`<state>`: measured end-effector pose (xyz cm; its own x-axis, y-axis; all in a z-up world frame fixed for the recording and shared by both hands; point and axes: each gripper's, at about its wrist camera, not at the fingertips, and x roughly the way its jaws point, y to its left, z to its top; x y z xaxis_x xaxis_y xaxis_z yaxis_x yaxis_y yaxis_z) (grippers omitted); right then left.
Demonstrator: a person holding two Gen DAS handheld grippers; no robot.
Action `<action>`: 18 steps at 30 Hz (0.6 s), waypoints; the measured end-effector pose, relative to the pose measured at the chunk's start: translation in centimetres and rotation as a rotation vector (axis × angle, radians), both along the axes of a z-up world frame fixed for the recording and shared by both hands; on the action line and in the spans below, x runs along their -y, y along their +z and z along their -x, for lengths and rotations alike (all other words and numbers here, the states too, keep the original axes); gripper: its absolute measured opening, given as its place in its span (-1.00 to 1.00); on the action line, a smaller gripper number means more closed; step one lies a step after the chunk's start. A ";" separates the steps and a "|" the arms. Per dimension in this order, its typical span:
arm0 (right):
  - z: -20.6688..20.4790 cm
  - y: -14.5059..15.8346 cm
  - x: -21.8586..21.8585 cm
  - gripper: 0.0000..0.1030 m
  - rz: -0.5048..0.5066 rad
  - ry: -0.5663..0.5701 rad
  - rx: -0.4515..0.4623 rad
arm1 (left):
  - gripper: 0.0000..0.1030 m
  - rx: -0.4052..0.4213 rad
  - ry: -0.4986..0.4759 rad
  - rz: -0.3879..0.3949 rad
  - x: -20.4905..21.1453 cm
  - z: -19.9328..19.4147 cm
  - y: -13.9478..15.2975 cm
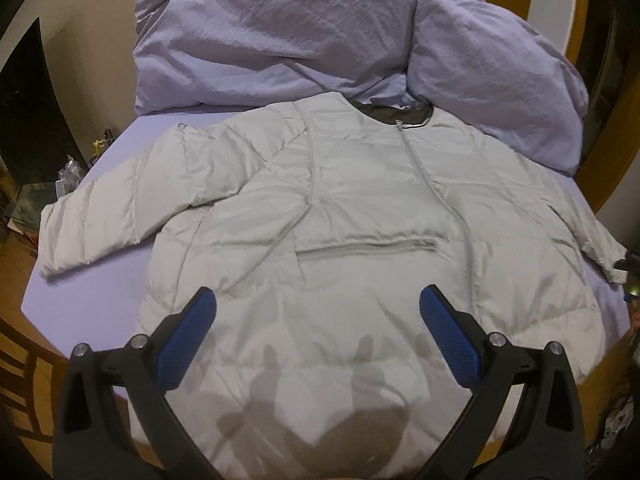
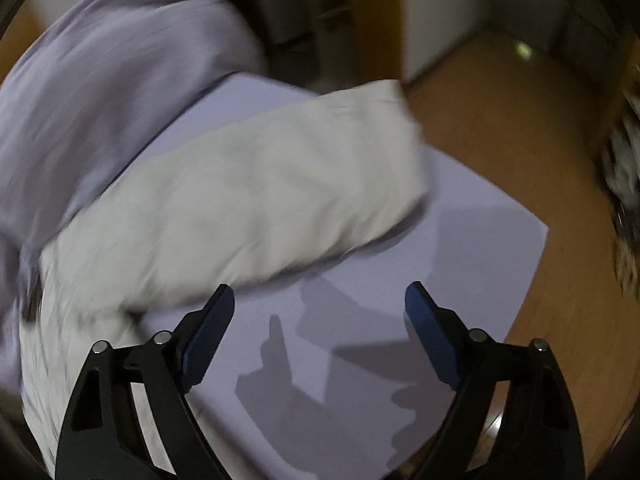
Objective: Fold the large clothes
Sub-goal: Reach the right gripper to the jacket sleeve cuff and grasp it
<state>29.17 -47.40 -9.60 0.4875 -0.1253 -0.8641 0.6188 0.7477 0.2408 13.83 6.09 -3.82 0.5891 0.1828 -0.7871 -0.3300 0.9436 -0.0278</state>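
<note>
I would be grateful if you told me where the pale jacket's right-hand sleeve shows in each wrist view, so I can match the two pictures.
Left wrist view: the sleeve runs to the far right edge, its cuff low on the bed's right side.
Right wrist view: the same sleeve lies blurred across the middle, slanting up to the right, cuff near the bed's corner.
Shared landmark: the crumpled lilac duvet behind the jacket.
</note>
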 end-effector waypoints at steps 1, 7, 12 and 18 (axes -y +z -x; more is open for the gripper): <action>-0.1 -0.2 0.7 0.66 -0.003 -0.027 -0.005 | 0.96 -0.005 0.004 -0.005 -0.3 -0.4 -0.1; -0.7 -1.6 4.7 0.61 -0.047 -0.164 -0.025 | 0.96 -0.031 0.037 -0.017 -1.9 -2.3 -0.8; -1.9 -2.6 5.1 0.51 -0.067 -0.173 -0.026 | 0.96 -0.048 0.053 -0.034 -2.7 -3.5 -1.1; -3.6 -2.4 4.3 -0.08 -0.030 -0.102 -0.007 | 0.96 -0.061 0.055 -0.036 -3.3 -4.3 -1.6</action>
